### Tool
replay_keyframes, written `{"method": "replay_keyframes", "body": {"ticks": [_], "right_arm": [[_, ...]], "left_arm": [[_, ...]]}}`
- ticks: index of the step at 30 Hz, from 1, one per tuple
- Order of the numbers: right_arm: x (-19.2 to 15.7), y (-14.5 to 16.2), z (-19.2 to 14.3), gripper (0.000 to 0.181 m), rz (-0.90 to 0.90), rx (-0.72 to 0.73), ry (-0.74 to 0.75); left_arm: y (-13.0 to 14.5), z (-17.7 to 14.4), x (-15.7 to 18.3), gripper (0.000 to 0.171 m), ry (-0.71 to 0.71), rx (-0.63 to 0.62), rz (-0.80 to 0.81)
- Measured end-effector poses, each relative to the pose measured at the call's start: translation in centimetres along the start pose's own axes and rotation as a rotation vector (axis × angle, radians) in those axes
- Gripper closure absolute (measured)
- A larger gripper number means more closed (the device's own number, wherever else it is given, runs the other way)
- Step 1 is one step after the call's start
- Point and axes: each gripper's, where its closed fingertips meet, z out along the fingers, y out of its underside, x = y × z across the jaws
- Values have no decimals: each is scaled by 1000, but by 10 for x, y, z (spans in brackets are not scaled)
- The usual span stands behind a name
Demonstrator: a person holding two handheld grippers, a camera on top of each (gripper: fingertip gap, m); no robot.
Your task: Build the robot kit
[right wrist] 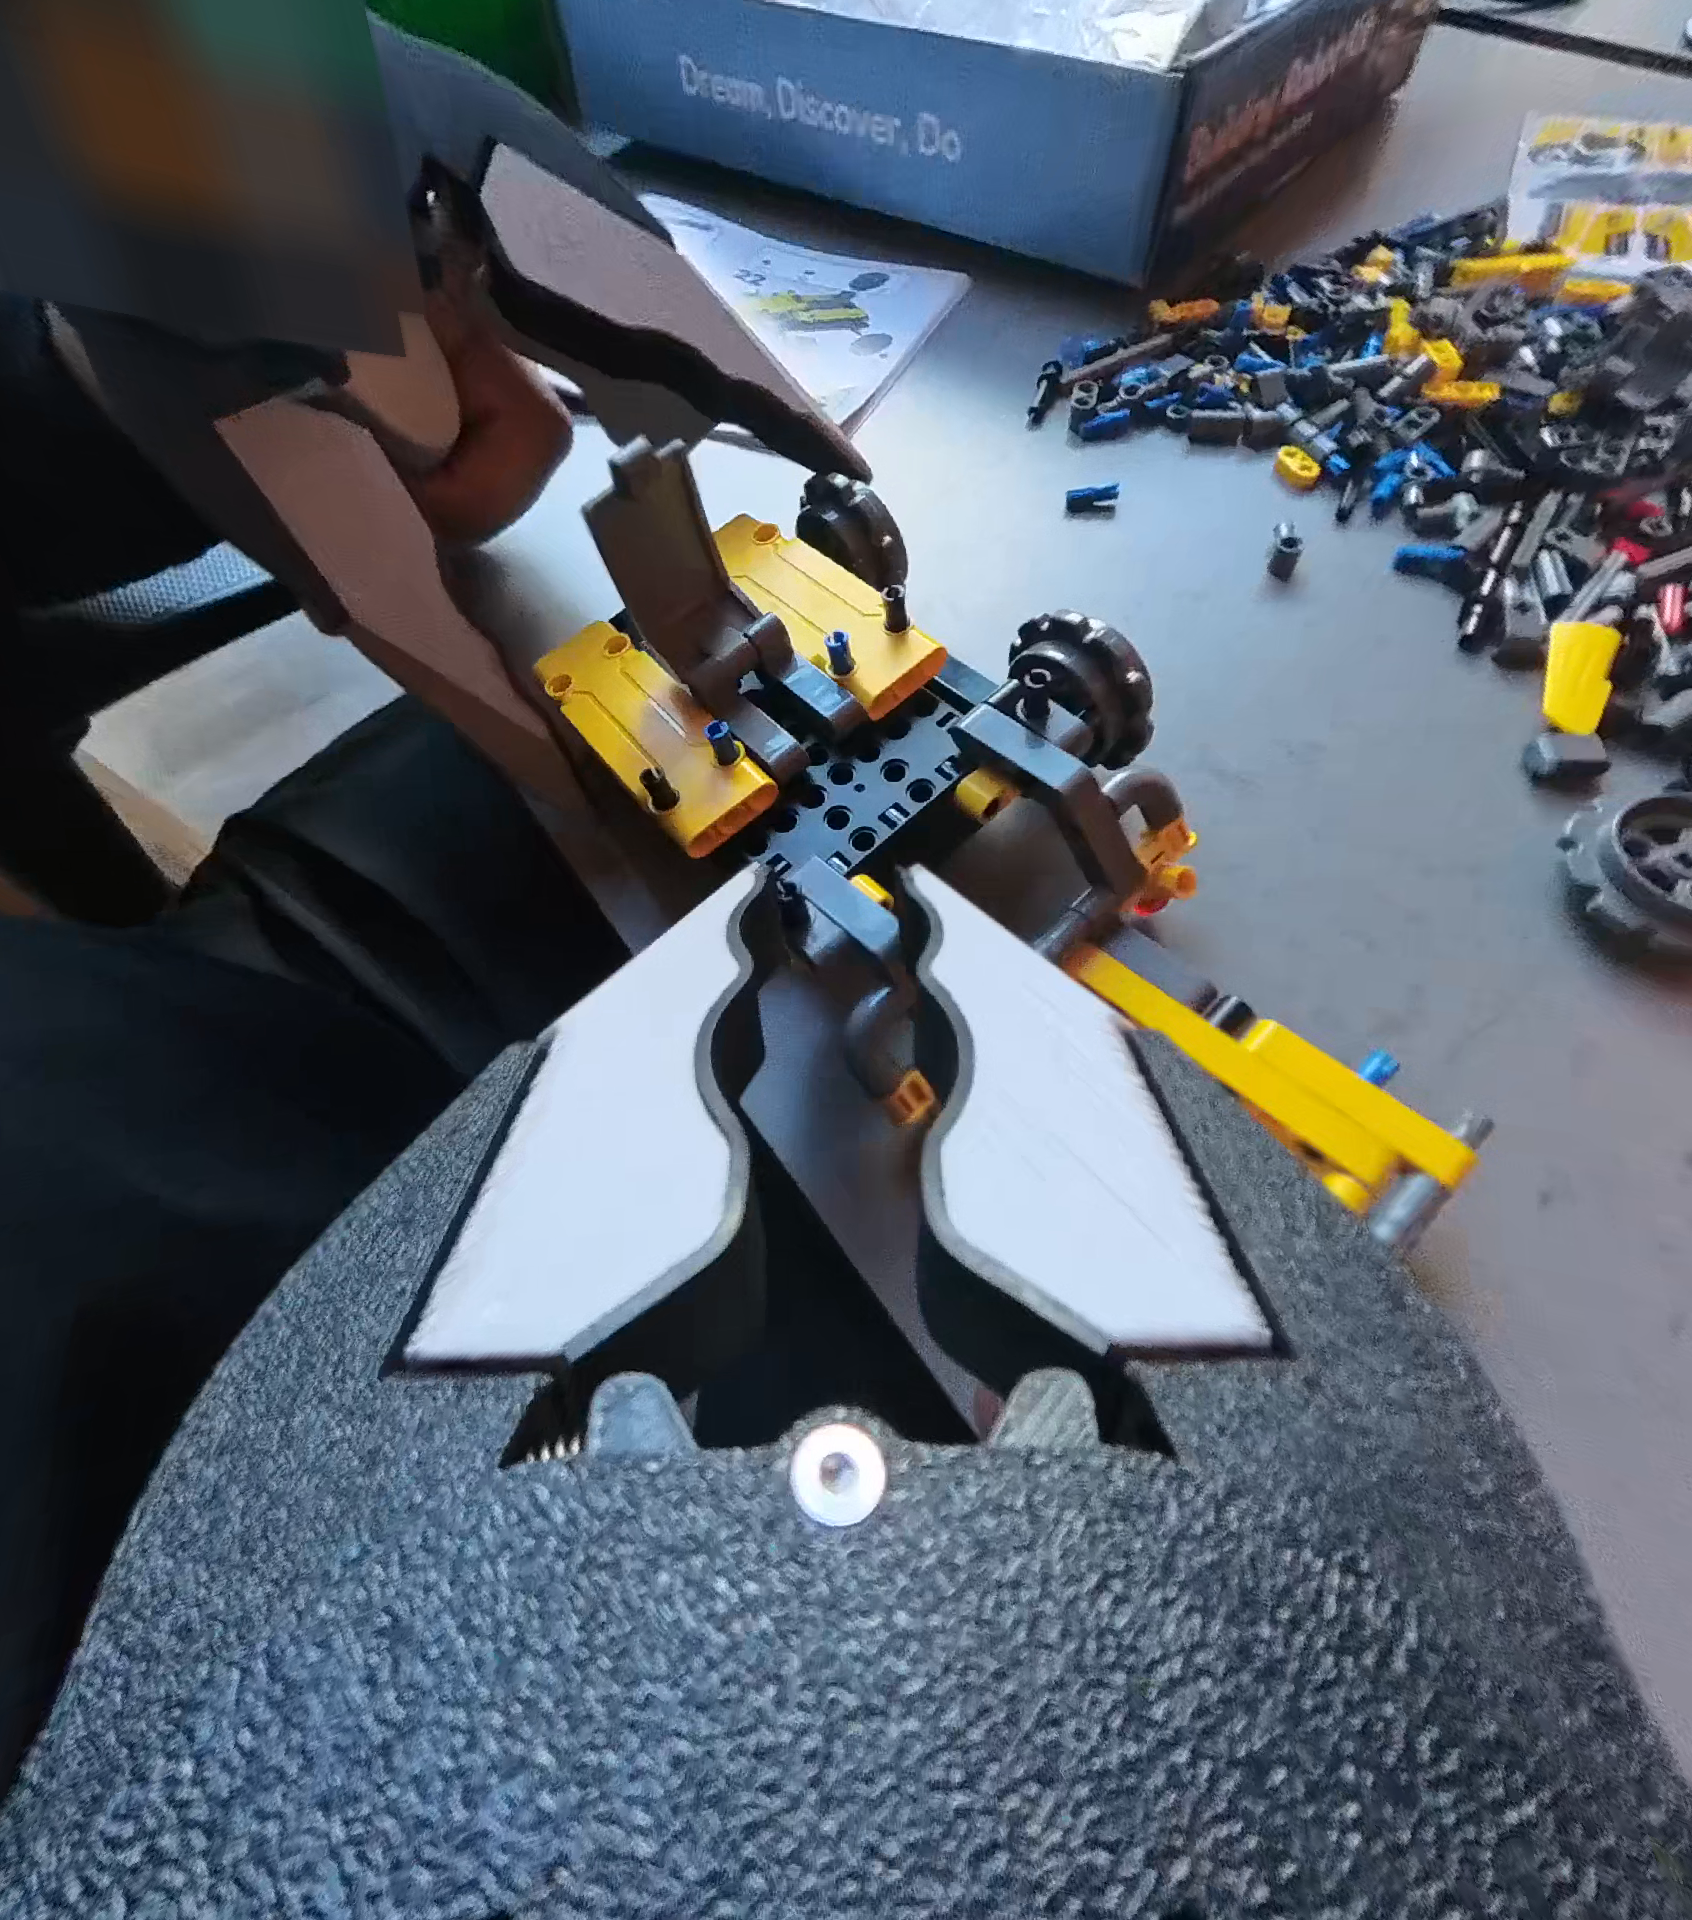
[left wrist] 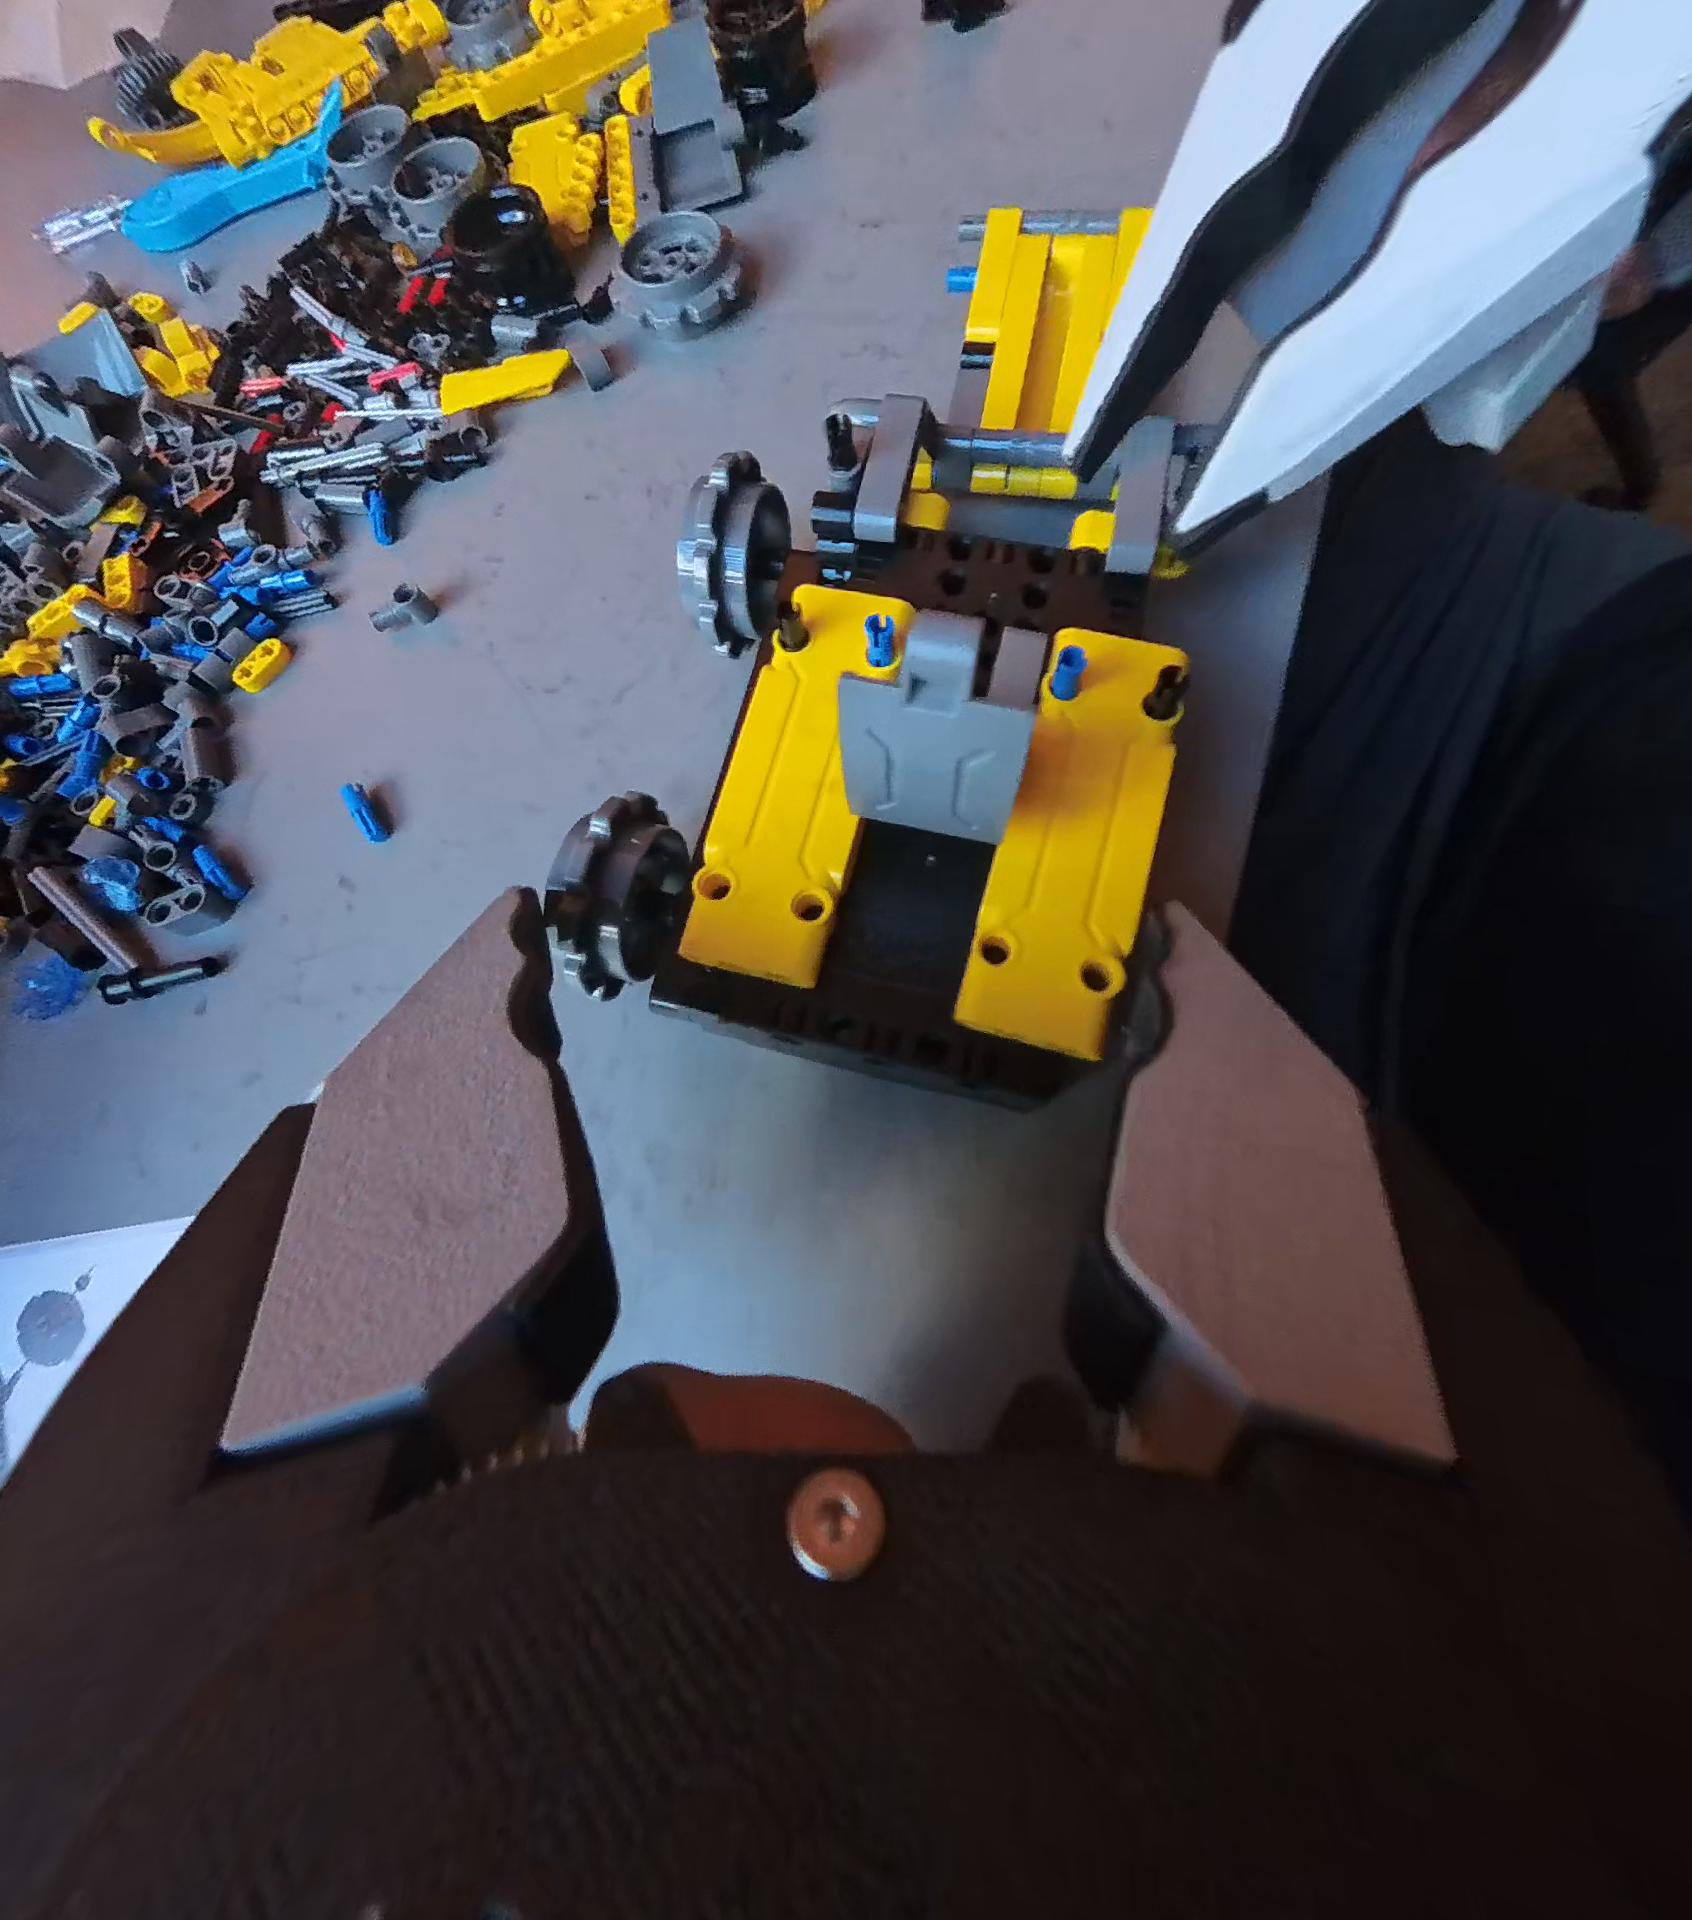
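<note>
A grey table (left wrist: pixel 551 665) lay under the fingers, daylight glancing off it. Right of the left fingers, past the table edge, brown floor (left wrist: pixel 1548 457) and a dark chair leg (left wrist: pixel 1616 416) showed.

The half-built yellow and black brick vehicle (left wrist: pixel 935 831) sits at the table's near edge (left wrist: pixel 1237 831), beside the loose parts pile (left wrist: pixel 94 623). The left gripper (left wrist: pixel 842 987) spreads wide around the vehicle's rear, apparently touching both sides. The right gripper (right wrist: pixel 826 904) pinches a grey arm piece (right wrist: pixel 847 925) at the vehicle's front.
</note>
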Motion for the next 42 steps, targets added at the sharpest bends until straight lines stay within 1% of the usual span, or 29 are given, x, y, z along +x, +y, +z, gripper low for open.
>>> {"method": "replay_keyframes", "body": {"ticks": [4,10,12,13,14,16,17,18,19,20,23,24,26,31,33,37,42], "right_arm": [[5,-1,-2,157,157,49,-40],[8,-3,-4,157,336,117,-140],[7,-5,-6,158,399,140,-196],[9,-5,-7,161,435,154,-218],[11,-5,-8,181,462,168,-234],[11,-4,-12,181,463,190,-260],[10,-5,-13,181,448,192,-259],[8,-6,-16,175,433,190,-263],[6,-8,-18,164,416,190,-264],[7,-10,-22,160,393,191,-255],[7,-12,-31,160,246,150,-227],[6,-10,-33,162,176,121,-222],[11,-4,-34,161,35,40,-168],[9,9,-22,157,-312,-171,-105],[13,9,-18,161,-415,-214,-56],[14,14,-16,160,-521,-285,-46],[17,21,-9,160,-572,-295,-4]], "left_arm": [[-1,3,-1,64,-16,-7,-17],[-2,4,-1,65,-31,-10,-27],[-2,4,1,65,-23,-9,-26],[-2,4,1,64,-25,-11,-27],[-2,4,1,65,-25,-10,-27],[-2,4,1,64,-28,-10,-28],[-2,5,1,64,-29,-10,-30],[-2,5,1,64,-29,-11,-30],[-2,5,1,64,-29,-11,-31],[-2,5,1,64,-29,-11,-31],[-2,5,1,64,-29,-10,-31],[-2,5,1,64,-28,-10,-32],[-2,5,1,64,-27,-10,-32],[-2,5,1,64,-26,-11,-31],[-2,5,0,64,-25,-11,-32],[-1,5,0,64,-27,-13,-30],[-1,4,-1,64,-30,-13,-29]]}}
